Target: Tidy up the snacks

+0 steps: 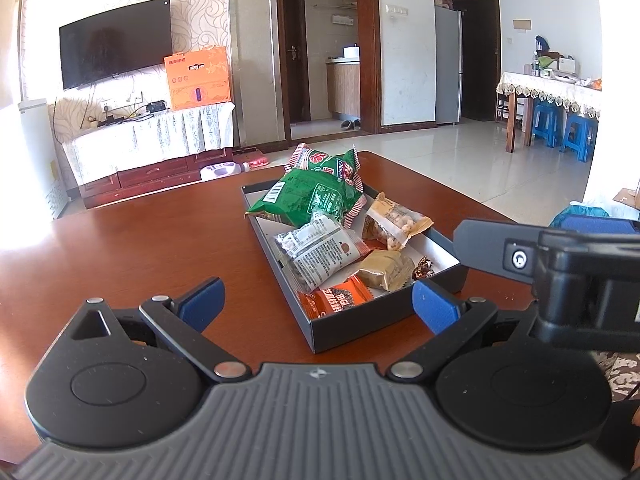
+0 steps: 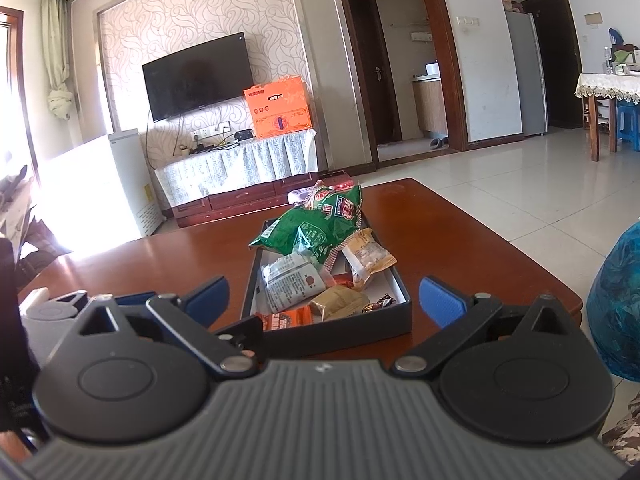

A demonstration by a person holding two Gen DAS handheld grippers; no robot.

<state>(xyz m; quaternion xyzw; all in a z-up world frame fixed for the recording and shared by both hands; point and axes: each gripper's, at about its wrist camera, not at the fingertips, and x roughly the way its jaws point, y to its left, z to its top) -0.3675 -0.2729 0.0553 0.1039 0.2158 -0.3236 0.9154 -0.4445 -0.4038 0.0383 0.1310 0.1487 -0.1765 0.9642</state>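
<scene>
The snacks already lay heaped in the shallow black box (image 1: 352, 324) on the reddish wooden desk (image 1: 120, 248), so the main risk, as I judged it, was upsetting that pile. The two green chip bags (image 1: 308, 196) rode above the box's rim at the far end and overhung its left wall; a nudge from either claw could have slid them out onto the desk. The small dark-wrapped candy (image 1: 425, 269) near the right wall (barely visible) looked easy to miss or crush.

The left claw (image 1: 318, 306) was spread wide and gripped nothing, hovering low just short of the box's near wall. The right claw (image 2: 324, 300) was likewise spread and empty, aimed at the same near end from slightly higher, close beside the left one.
</scene>
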